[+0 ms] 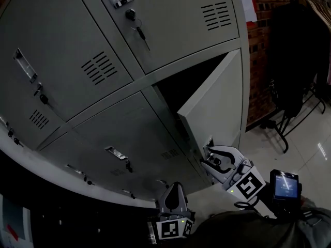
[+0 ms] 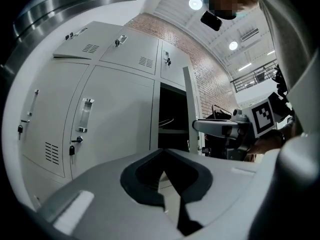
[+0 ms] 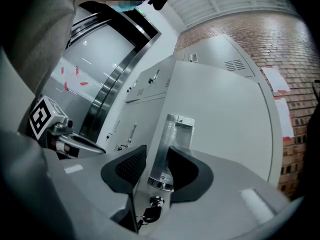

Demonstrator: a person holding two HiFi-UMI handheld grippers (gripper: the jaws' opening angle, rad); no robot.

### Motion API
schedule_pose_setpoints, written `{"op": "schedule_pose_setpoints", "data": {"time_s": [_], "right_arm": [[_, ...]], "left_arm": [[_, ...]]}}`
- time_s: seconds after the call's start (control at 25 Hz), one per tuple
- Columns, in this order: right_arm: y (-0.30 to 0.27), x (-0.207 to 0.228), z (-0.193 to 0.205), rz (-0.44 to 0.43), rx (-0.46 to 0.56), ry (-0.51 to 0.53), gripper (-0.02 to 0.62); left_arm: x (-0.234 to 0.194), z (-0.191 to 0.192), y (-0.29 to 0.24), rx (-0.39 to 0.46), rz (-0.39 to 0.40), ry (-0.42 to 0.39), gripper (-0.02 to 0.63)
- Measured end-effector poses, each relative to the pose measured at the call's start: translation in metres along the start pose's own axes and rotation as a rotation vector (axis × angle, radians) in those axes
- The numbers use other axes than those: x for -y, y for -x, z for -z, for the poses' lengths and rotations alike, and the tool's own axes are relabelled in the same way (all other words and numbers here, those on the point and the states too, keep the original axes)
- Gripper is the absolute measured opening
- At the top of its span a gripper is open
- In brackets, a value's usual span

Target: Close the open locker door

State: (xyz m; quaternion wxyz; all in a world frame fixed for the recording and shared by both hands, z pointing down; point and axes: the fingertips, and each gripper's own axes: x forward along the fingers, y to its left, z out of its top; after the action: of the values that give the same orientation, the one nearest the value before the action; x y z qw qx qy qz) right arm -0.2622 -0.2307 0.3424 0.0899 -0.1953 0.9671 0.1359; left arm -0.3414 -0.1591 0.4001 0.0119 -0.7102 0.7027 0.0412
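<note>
Head view first: where is the locker door [image 1: 217, 105] now?

It stands half open at the right end of the grey lockers [image 1: 103, 107], and it is swung out toward me. Behind it the compartment [image 1: 181, 81] is only black, so from there I cannot see what is inside.

And your right gripper [image 1: 209, 156]?

It is at the free edge of the door, and in that view it covers the handle. In the right gripper view my fingers stand apart, and the shiny handle [image 3: 172, 144] shows in the gap between them. Whether a pad touches it, I cannot tell. Under the handle a dark key [image 3: 150, 214] sits in the lock, small and half in shadow.

The left gripper [image 1: 174, 187]?

It is lower in the picture, before the closed lockers, left of the door and not touching it. Its fingers are pressed together and hold nothing. In the left gripper view the compartment shows a shelf edge and something thin and curved, too dark to name.

Is anything cut off?

My arms, yes: only a dark sleeve [image 1: 248, 231] shows at the bottom edge. At the right, dark clothes [image 1: 295, 40] before the brick wall [image 1: 261, 50] run out of the picture.
</note>
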Motion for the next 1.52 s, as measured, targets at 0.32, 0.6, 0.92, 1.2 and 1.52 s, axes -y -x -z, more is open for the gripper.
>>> {"op": "schedule_pose_setpoints", "data": {"time_s": [0.32,0.6,0.92,1.2,1.52], "right_arm": [[-0.049,0.012,0.020,0.067,-0.072,0.031,0.150],[-0.078,0.023,0.033,0.112,-0.119,0.033,0.139],[-0.092,0.052,0.041,0.219,-0.137,0.002,0.084],[-0.095,0.062,0.039,0.244,-0.138,0.008,0.050],[-0.096,0.064,0.037,0.259,-0.137,0.006,0.017]], "left_arm": [[-0.042,-0.004,-0.007,0.003,-0.012,-0.002,0.002],[-0.070,-0.008,-0.011,0.017,-0.039,-0.006,0.002],[-0.087,-0.012,-0.012,0.030,-0.057,-0.008,0.002],[-0.090,-0.013,-0.016,0.034,-0.053,-0.006,0.002],[-0.094,-0.014,-0.014,0.029,-0.065,0.004,0.002]]}}
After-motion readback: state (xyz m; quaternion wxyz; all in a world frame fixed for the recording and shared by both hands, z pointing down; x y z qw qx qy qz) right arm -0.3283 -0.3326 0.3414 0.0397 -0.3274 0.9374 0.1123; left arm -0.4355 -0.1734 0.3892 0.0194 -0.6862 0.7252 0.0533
